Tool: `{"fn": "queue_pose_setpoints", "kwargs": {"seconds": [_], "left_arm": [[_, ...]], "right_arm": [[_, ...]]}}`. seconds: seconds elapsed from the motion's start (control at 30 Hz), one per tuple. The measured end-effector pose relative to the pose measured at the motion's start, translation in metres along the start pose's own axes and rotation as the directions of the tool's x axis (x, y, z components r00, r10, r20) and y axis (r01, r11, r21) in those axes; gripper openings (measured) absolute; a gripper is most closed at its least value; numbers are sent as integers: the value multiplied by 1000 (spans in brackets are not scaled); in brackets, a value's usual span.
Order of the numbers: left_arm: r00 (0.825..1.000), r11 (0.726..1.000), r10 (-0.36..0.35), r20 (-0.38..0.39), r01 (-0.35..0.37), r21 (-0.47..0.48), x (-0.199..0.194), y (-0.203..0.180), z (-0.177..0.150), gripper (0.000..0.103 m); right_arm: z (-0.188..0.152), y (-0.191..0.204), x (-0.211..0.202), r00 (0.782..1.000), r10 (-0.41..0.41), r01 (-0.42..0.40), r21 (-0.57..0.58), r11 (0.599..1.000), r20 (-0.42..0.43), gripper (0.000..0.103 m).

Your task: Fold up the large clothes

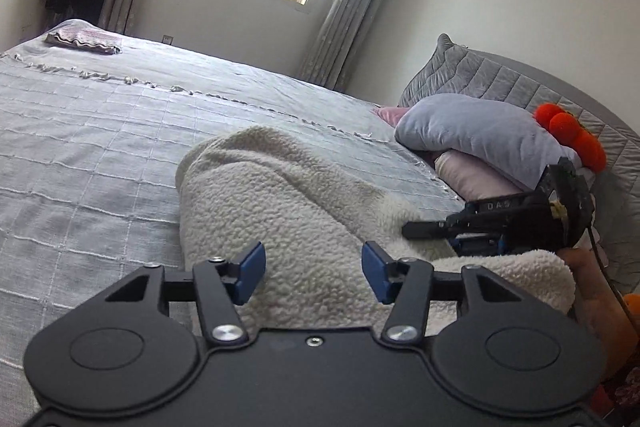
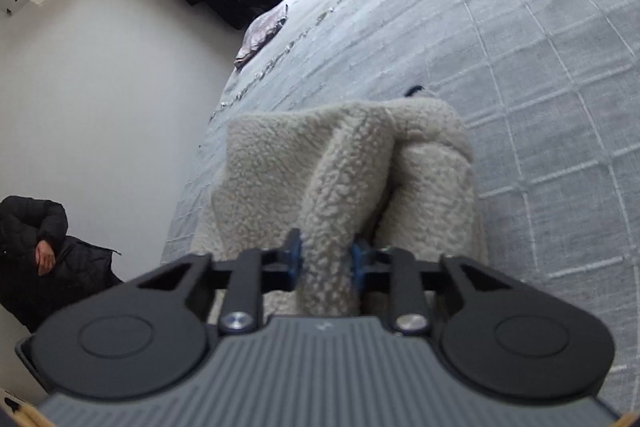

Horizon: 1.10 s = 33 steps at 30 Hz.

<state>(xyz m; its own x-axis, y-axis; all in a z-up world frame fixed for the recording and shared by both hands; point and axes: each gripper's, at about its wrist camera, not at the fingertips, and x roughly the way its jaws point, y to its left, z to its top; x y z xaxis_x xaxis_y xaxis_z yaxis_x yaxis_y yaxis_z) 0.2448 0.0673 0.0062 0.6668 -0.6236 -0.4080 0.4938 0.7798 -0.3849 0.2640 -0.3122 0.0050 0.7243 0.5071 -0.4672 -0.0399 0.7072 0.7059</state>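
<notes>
A cream fleece garment (image 1: 288,195) lies bunched on the grey checked bed cover (image 1: 100,131). My left gripper (image 1: 314,273) hovers over its near end, blue pads apart, with fleece showing in the gap but not pinched. In the right wrist view the right gripper (image 2: 327,257) is shut on a raised fold of the fleece garment (image 2: 340,163), which runs up from the pads as a ridge. The left wrist view also catches the right gripper (image 1: 416,228) from the side, at the garment's right edge, with a hand (image 1: 588,267) holding it.
Grey and pink pillows (image 1: 472,127) and an orange plush (image 1: 572,135) are stacked at the headboard on the right. A folded pinkish cloth (image 1: 82,41) rests on the bed's far corner. A person in a black jacket (image 2: 44,259) sits beside the bed.
</notes>
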Motion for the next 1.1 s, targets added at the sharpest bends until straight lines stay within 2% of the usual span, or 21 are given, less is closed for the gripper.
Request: {"fn": "queue_pose_setpoints", "kwargs": {"seconds": [0.07, 0.1, 0.17, 0.23, 0.27, 0.33, 0.37, 0.47, 0.57, 0.63, 0.7, 0.8, 0.87, 0.97, 1.1], "left_arm": [[1000, 1000, -29, -1, 29, 5, 5, -4, 1, 51], [999, 999, -45, -6, 45, 6, 8, -6, 1, 51], [995, 995, -97, -9, 97, 19, 17, -13, -5, 46], [994, 994, -103, -36, 104, 40, 29, -24, -12, 46], [994, 993, -99, -50, 102, 59, 35, -29, -17, 46], [995, 992, -74, -59, 80, 100, 44, -37, -26, 46], [997, 990, -57, -54, 64, 128, 44, -41, -29, 46], [998, 984, -28, -53, 37, 174, 44, -49, -30, 46], [999, 978, 2, -48, 8, 210, 45, -54, -32, 46], [999, 976, 20, -48, -9, 220, 44, -56, -32, 46], [998, 973, 39, -53, -26, 229, 41, -58, -29, 46], [997, 977, 42, -58, -29, 213, 34, -56, -17, 46], [998, 977, 51, -47, -40, 208, 34, -55, -10, 47], [996, 974, 61, -59, -46, 223, 45, -51, -13, 49], [999, 969, 50, -19, -44, 244, 50, -50, -37, 49]], "right_arm": [[10, 5, -24, 991, 86, -85, -10, 996, 105, 15], [15, 2, -32, 986, 94, -94, -6, 996, 138, 15], [22, -11, -42, 987, 24, -24, -7, 1000, 159, 15], [20, -23, -41, 993, -69, 72, -27, 997, 98, 16], [16, -27, -41, 990, -123, 126, -36, 991, 73, 20], [8, -23, -51, 973, -196, 206, -67, 976, 125, 25], [5, -16, -58, 964, -211, 229, -96, 969, 162, 25], [0, 16, -69, 961, -176, 212, -162, 964, 214, 31], [-6, 60, -42, 960, -164, 216, -226, 950, 229, 34], [-15, 75, -18, 956, -180, 238, -249, 939, 232, 34], [-27, 81, 5, 936, -241, 311, -278, 909, 258, 34], [-47, 64, 31, 879, -373, 459, -315, 831, 297, 34], [-60, 48, 37, 853, -412, 508, -324, 799, 321, 34], [-74, 29, 29, 830, -417, 532, -300, 792, 371, 34], [-84, 11, 23, 828, -414, 533, -297, 792, 379, 34]]}}
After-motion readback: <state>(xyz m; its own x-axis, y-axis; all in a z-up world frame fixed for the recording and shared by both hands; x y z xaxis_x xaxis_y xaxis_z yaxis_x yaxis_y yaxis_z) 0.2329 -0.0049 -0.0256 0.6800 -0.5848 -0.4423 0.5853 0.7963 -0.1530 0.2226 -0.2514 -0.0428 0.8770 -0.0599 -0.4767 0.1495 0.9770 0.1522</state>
